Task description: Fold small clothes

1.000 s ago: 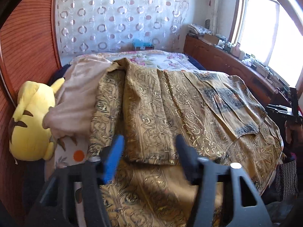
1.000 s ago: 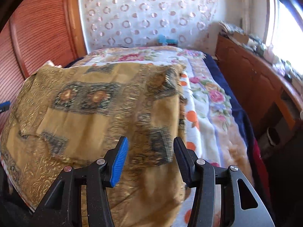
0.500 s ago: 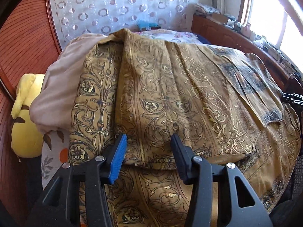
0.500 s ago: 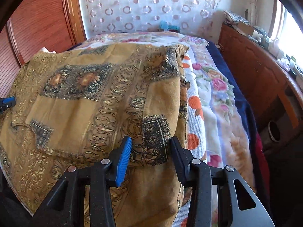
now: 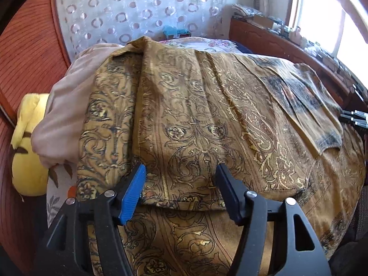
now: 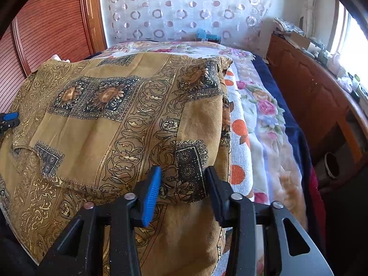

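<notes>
A gold paisley-patterned garment (image 5: 207, 119) lies spread over a bed, its folded-over hem nearest the camera. The left hand-held gripper (image 5: 179, 177) straddles that hem, jaws apart and just widened, cloth between them. A beige cloth (image 5: 69, 105) and yellow plush toy (image 5: 27, 151) sit left.

What we can't really see here

The yellow plush toy (image 5: 27, 151) is half buried behind the beige cloth (image 5: 66, 117), the small blue thing by the curtain (image 6: 207, 36) is too tiny for us to identify, and the windowsill clutter (image 5: 310, 46) is blurry.
</notes>
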Motion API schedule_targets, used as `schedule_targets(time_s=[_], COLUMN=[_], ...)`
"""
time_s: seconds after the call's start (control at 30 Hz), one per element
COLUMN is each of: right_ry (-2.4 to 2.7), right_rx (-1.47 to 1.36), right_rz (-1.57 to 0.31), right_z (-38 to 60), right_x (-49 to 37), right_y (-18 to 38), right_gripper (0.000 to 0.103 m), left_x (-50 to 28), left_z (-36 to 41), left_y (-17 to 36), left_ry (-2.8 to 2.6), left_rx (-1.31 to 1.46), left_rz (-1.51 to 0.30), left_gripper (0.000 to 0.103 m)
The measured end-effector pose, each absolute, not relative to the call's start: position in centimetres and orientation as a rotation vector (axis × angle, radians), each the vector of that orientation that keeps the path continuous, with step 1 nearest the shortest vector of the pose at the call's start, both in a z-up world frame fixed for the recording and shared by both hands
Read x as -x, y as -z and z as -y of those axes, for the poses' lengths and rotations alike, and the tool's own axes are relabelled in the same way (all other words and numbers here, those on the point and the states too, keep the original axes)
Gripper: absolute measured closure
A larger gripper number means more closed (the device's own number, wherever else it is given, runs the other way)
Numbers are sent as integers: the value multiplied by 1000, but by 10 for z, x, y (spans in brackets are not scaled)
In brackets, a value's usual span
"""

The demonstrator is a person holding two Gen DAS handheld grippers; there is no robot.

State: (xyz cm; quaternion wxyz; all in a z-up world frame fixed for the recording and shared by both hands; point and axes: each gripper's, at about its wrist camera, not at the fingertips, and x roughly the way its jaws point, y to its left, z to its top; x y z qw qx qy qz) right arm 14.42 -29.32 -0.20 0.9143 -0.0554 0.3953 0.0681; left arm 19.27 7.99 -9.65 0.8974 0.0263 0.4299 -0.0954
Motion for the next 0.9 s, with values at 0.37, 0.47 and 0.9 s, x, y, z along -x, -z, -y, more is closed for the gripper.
schedule_targets(time_s=[0.37,0.47,0.9], right_ry=[-147,-145,-130], right_rx=[88,90,162], right_rz=[-776,-756,-681], right_z=[299,299,290], right_x=[-138,-136,-126], right_y=[7,9,-14], right_gripper=[63,63,99], left_x=[-181,-180,-172], left_z=[-107,-102,-95], left_y=[102,103,75], left_ry=[141,153,190], left_rx=[6,-6,-27], left_rz=[-893,-883,-824], left_gripper=[48,60,97])
